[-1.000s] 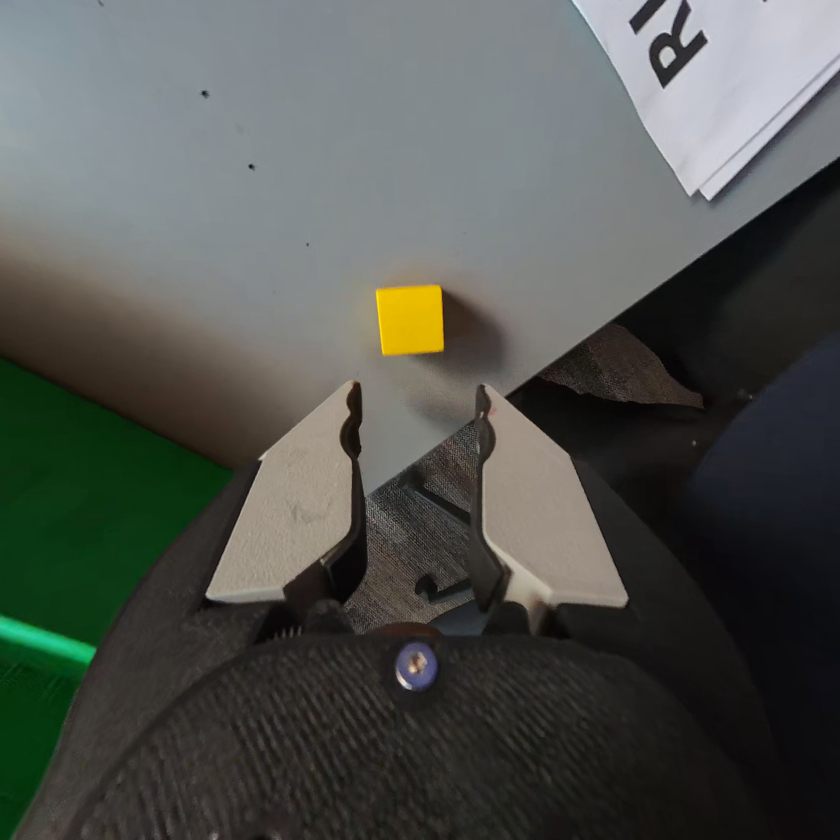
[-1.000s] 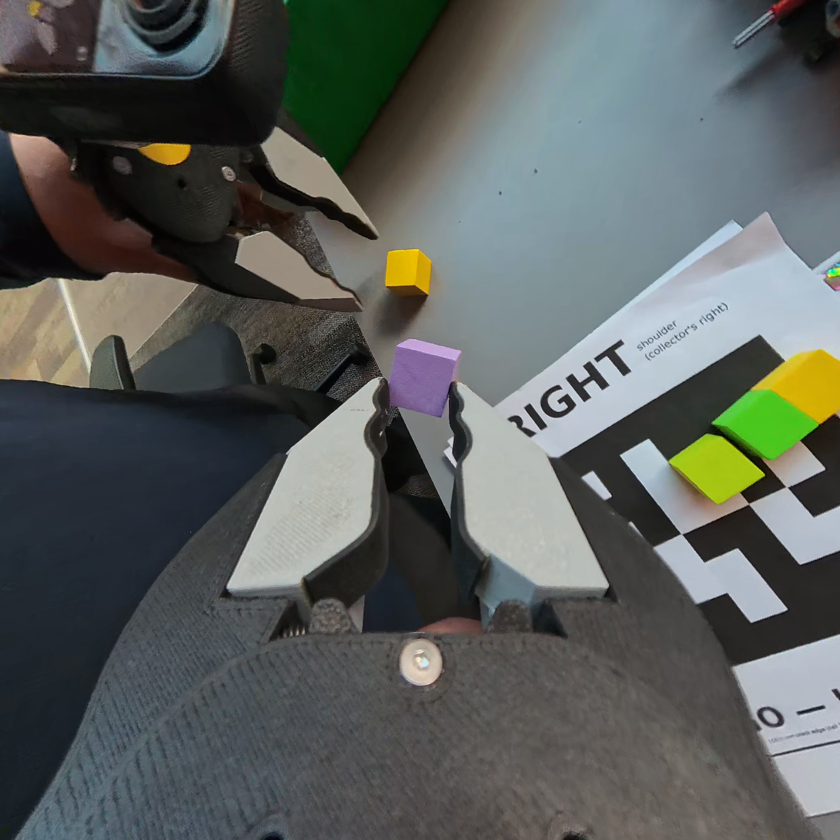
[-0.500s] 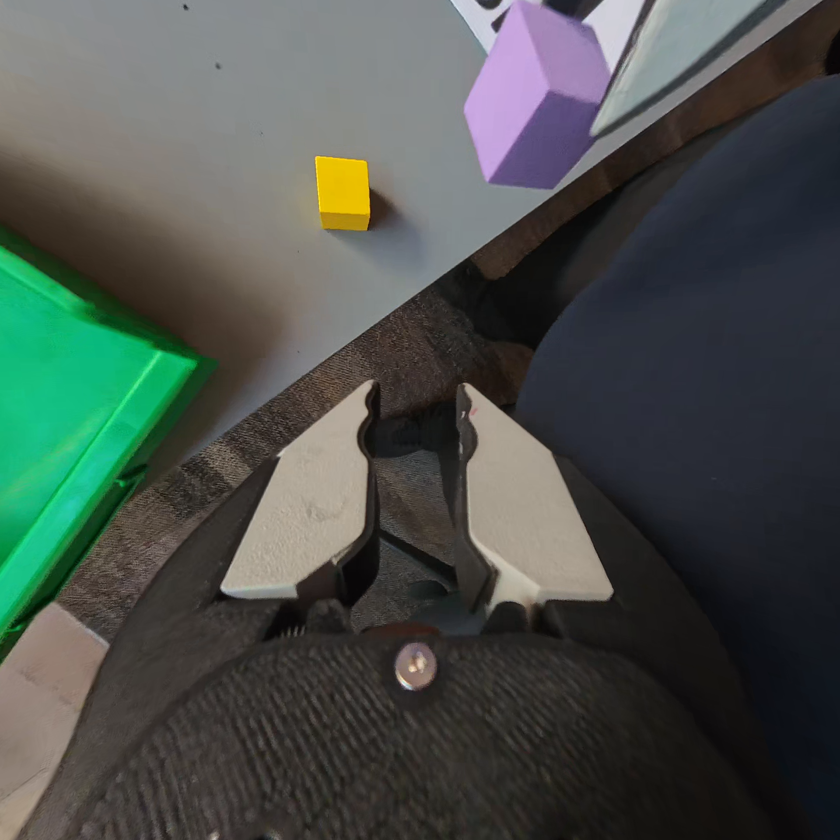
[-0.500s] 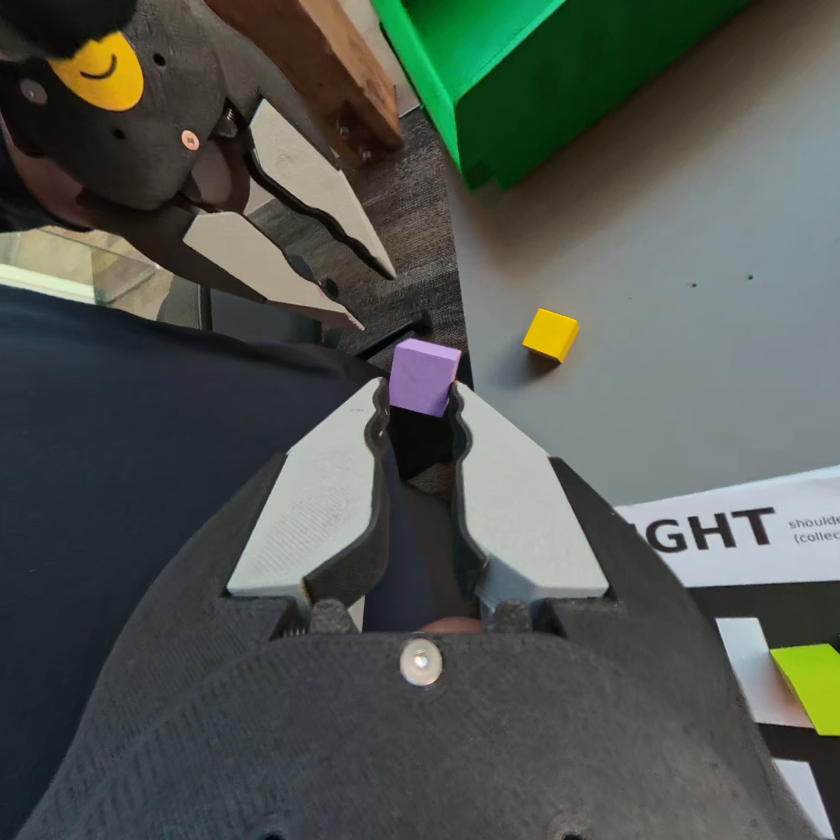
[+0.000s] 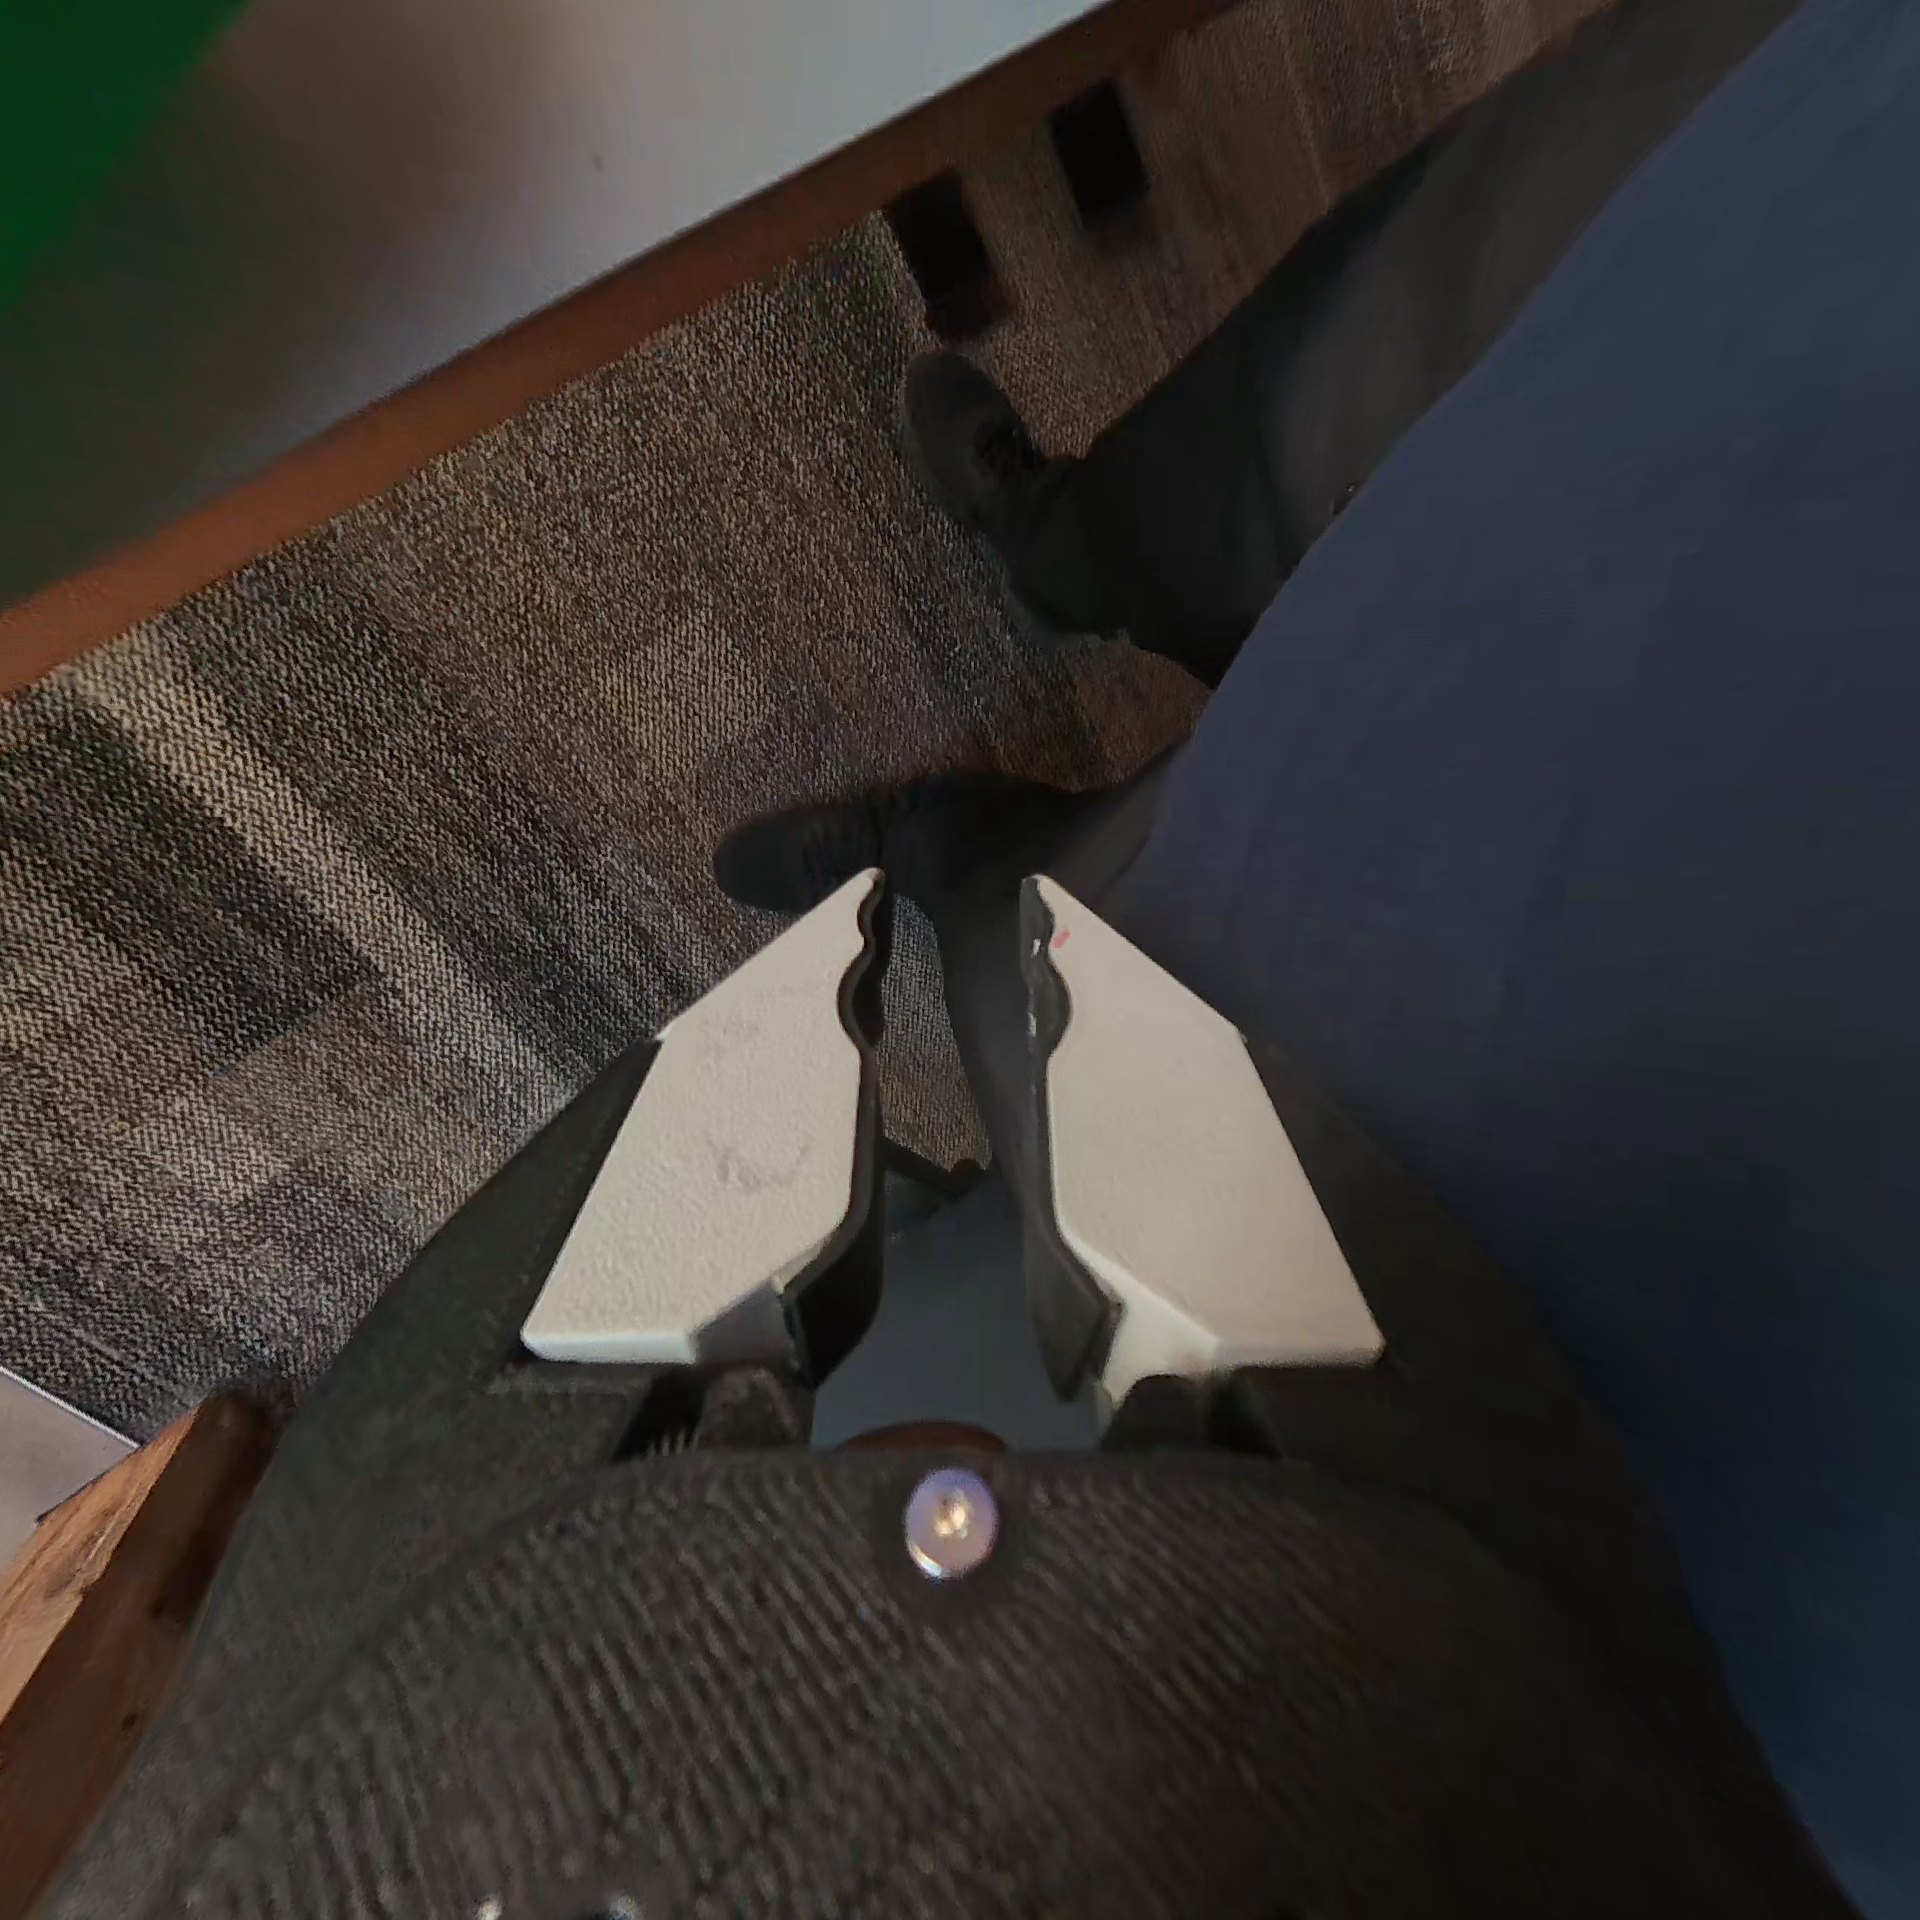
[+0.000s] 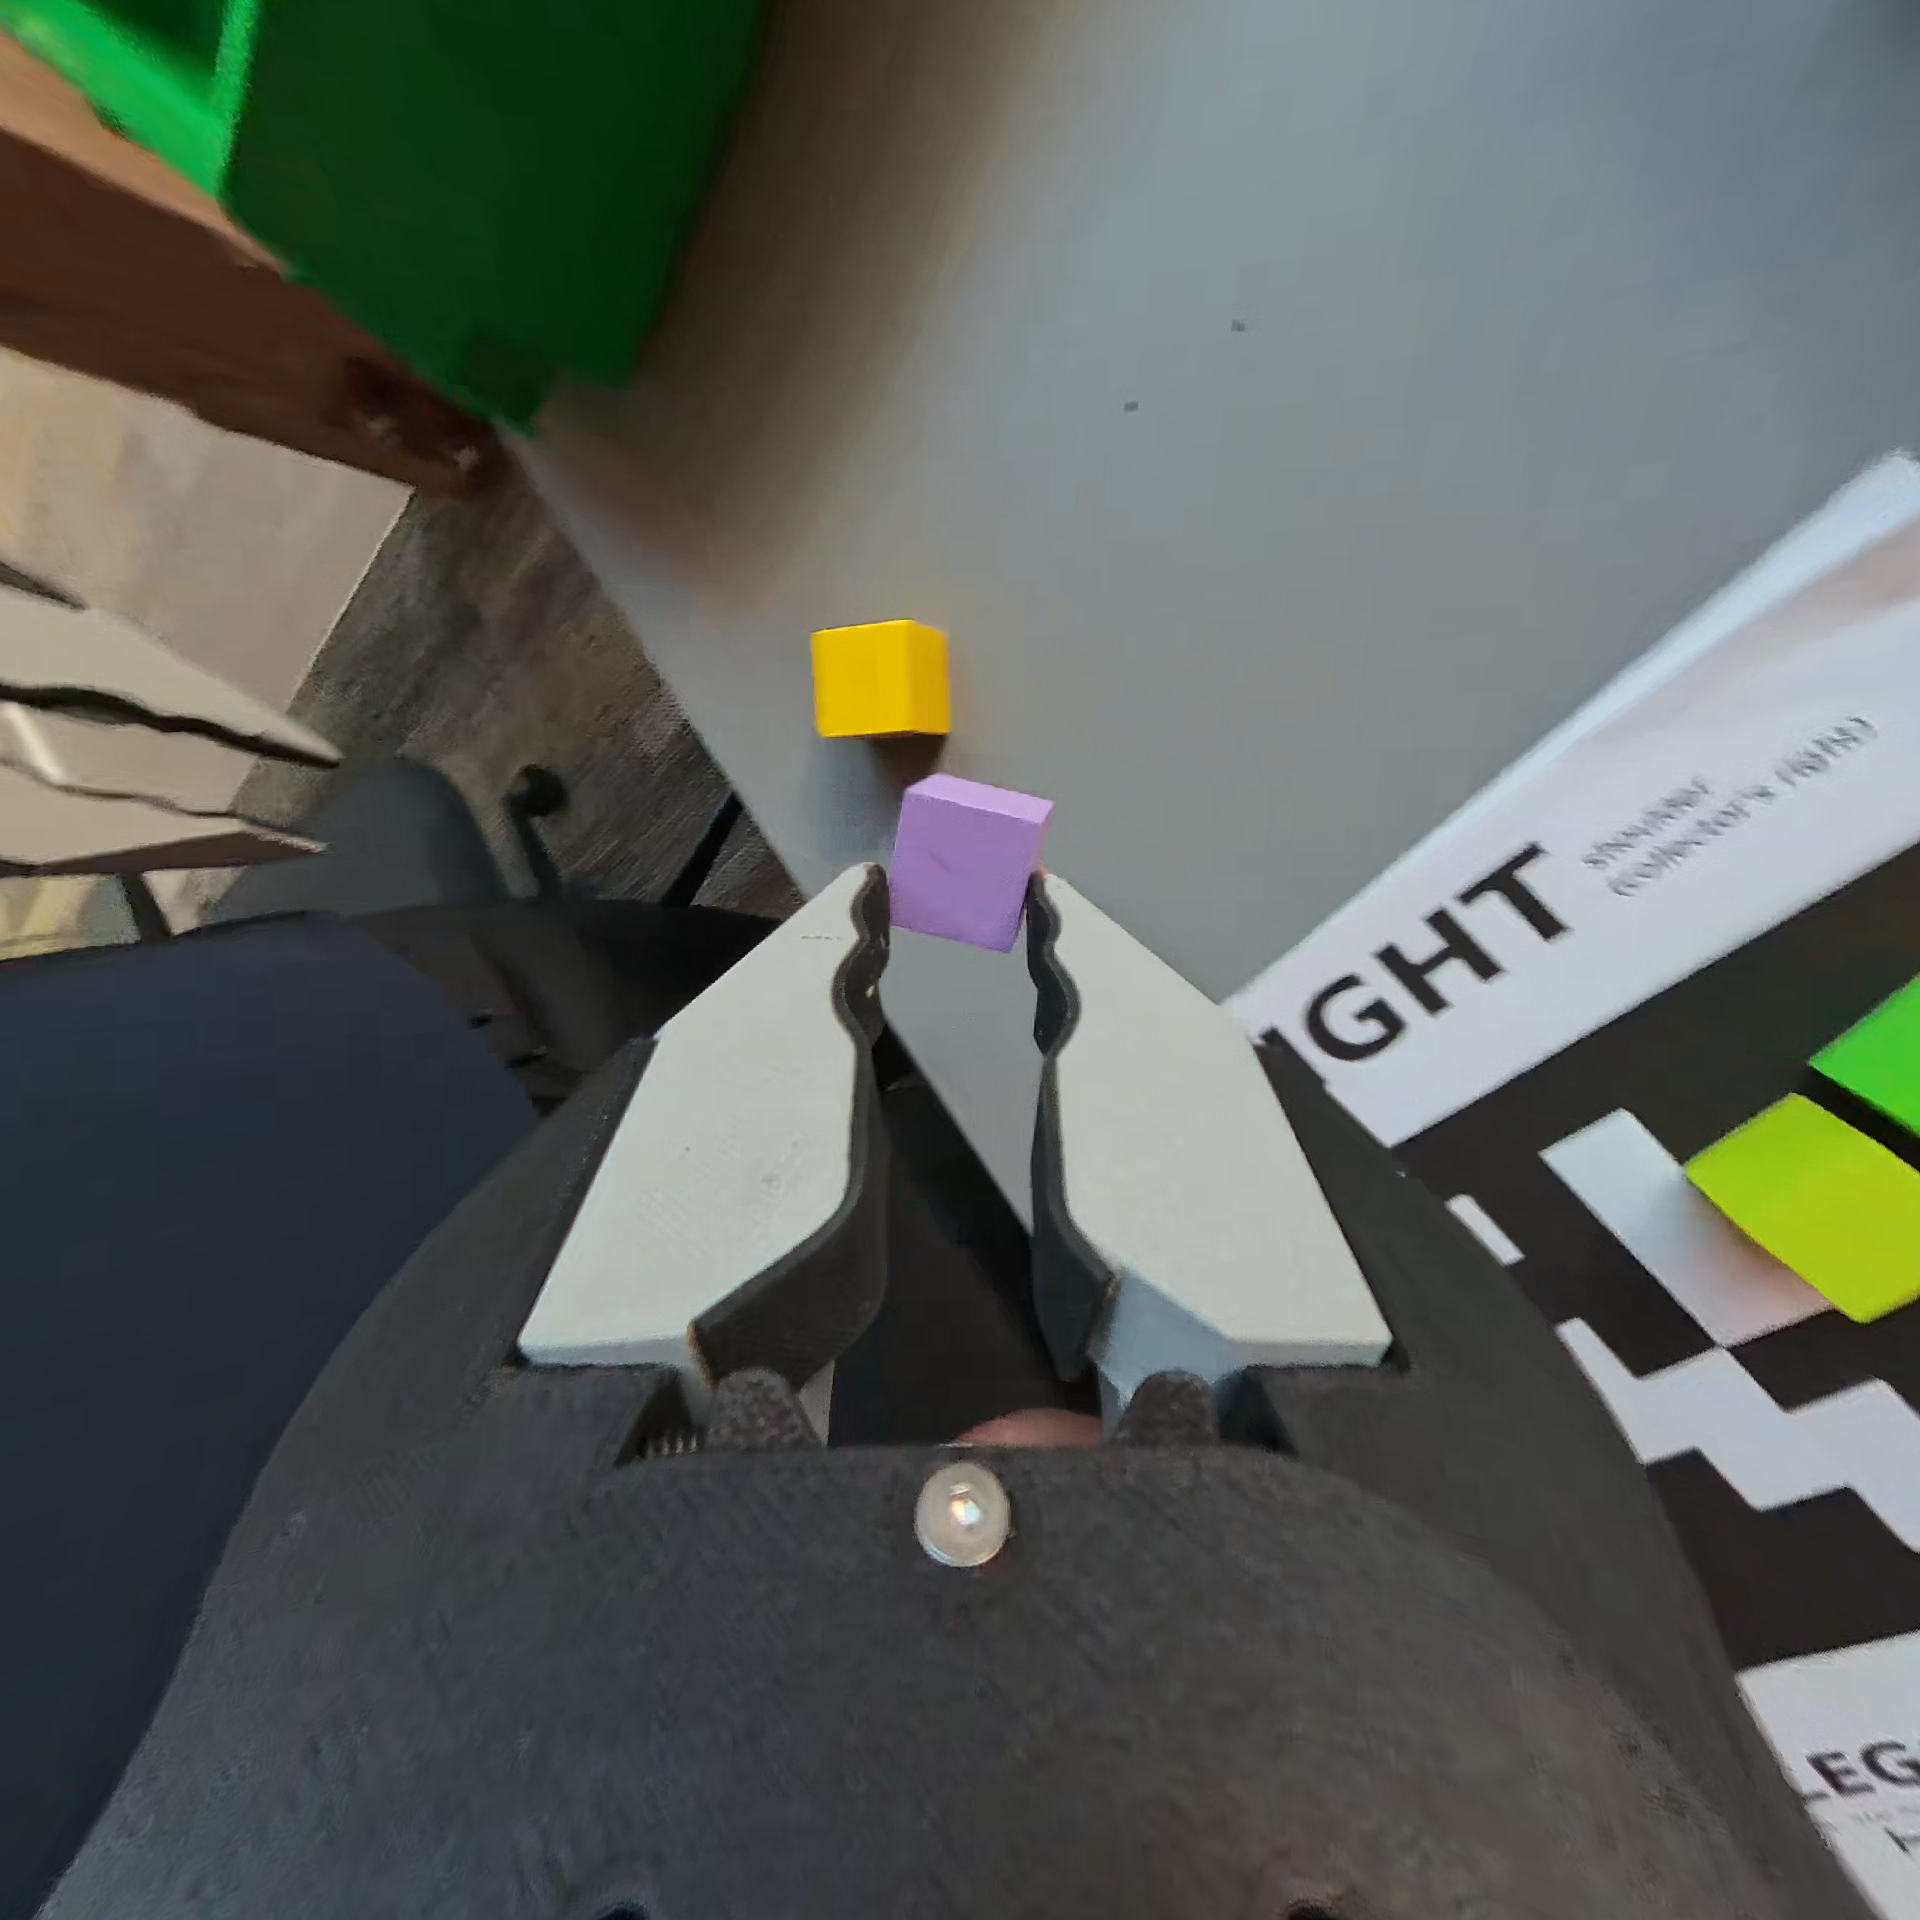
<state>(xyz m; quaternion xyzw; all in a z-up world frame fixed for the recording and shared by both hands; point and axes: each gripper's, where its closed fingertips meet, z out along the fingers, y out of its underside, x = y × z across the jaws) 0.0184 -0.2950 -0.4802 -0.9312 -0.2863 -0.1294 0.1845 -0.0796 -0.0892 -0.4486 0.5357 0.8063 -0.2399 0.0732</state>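
My right gripper (image 6: 954, 883) is shut on a purple block (image 6: 966, 862), pinched at the fingertips and held just above the grey table (image 6: 1247, 312) near its front edge. A yellow block (image 6: 880, 681) lies on the table just beyond the purple one. My left gripper (image 5: 954, 883) is open with a narrow gap and holds nothing. It is off the table and points down at the carpet floor (image 5: 416, 727), beside the person's dark blue clothing (image 5: 1558, 831). Its fingers (image 6: 156, 675) also show at the left edge of the right wrist view.
A green bin (image 6: 468, 156) stands at the table's far left. A printed sheet with a black-and-white pattern (image 6: 1558, 935) lies at the right, with a lime block (image 6: 1808, 1205) and a green block (image 6: 1881, 1060) on it. A chair caster (image 5: 966, 436) is on the floor under the wooden table edge (image 5: 520, 343). My hands' fingertips stand some 25 cm from each other.
My left gripper drew back from the yellow block, off the table and down toward the floor, its jaws narrowing on nothing. My right gripper kept the purple block and swung toward the yellow block.
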